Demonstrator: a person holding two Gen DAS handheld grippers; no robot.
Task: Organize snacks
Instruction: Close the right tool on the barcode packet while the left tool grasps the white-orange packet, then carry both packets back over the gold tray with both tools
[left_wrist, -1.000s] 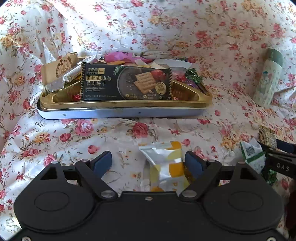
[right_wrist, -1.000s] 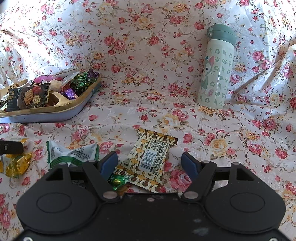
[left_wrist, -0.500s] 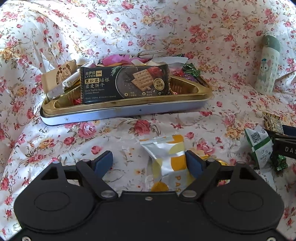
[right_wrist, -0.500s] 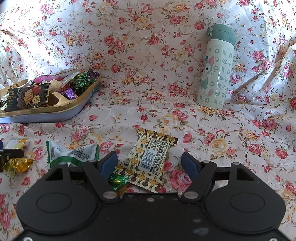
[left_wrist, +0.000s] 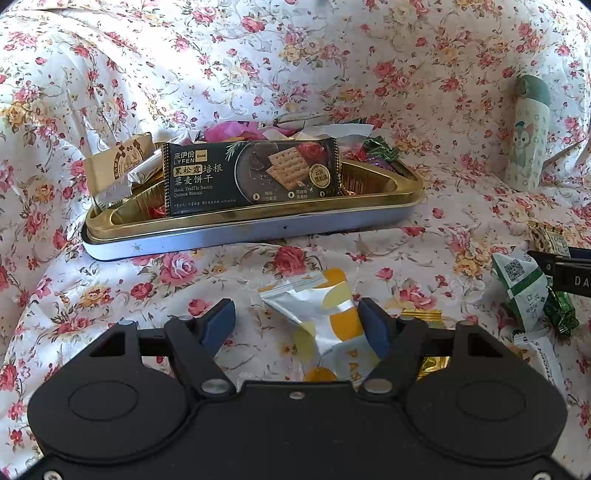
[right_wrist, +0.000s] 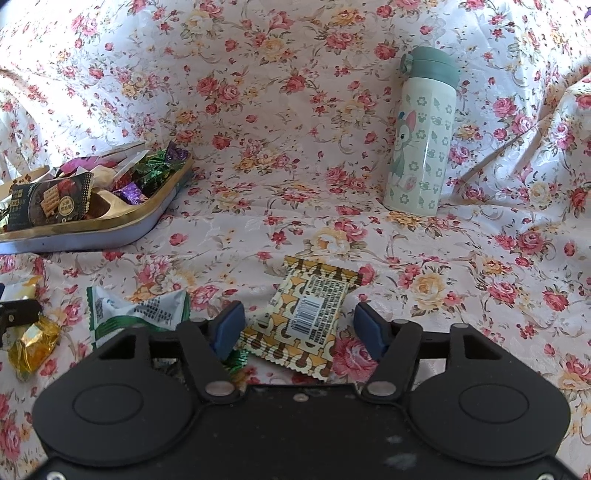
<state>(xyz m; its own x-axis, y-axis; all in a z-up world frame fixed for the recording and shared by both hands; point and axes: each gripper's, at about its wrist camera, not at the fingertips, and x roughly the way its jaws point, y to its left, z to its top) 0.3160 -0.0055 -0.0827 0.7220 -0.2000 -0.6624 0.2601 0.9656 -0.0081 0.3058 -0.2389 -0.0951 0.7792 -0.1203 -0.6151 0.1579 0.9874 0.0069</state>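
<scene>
My left gripper (left_wrist: 297, 325) is open above a silver and yellow snack packet (left_wrist: 325, 325) that lies on the floral cloth, nearer the right finger. Behind it stands a gold-lined blue tray (left_wrist: 258, 229) full of snacks, with a black biscuit pack (left_wrist: 251, 177) leaning at its front. My right gripper (right_wrist: 299, 326) is open over a yellow patterned barcode packet (right_wrist: 303, 317). A green and white packet (right_wrist: 136, 314) and a gold candy (right_wrist: 33, 343) lie to its left. The tray also shows in the right wrist view (right_wrist: 110, 225).
A pale green cartoon bottle (right_wrist: 421, 140) stands upright at the back right; it also shows in the left wrist view (left_wrist: 528, 133). A small green candy (left_wrist: 561, 317) and a white packet (left_wrist: 543, 354) lie at the right. The floral cloth rises in folds behind.
My left gripper has moved slightly closer around the silver and yellow packet. My right gripper has hardly moved.
</scene>
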